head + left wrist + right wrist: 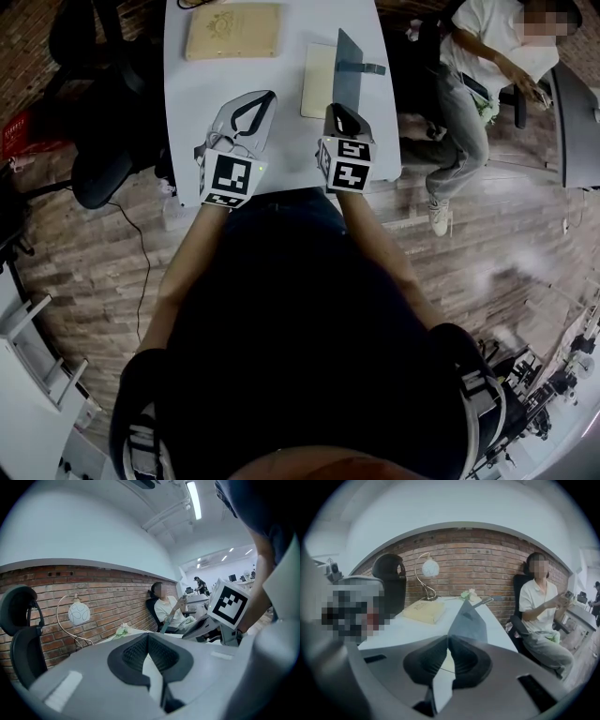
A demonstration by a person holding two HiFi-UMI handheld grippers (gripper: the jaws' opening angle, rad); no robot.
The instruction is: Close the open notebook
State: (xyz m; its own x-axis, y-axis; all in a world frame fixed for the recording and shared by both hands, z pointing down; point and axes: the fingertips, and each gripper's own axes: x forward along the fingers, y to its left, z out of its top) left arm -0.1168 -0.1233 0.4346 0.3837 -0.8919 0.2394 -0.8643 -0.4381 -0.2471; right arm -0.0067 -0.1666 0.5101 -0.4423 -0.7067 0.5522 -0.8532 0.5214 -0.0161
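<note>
Closing the notebook, cover half raised. The notebook (319, 82) lies near the tabletop's (234, 84) right edge, its cream page flat and its dark cover (349, 58) standing almost upright over the spine. My right gripper (340, 109) has its jaws together, and they appear clamped on the cover's near edge. In the right gripper view the cover (469, 619) rises straight from the tips. My left gripper (269, 95) hovers over bare tabletop just left of the page, jaws together on nothing. A tan book (232, 31) rests at the far edge, well apart. Step in hand, as I judge it: swinging the cover over. Next move: carry it leftward and down onto the page, then let go.
</note>
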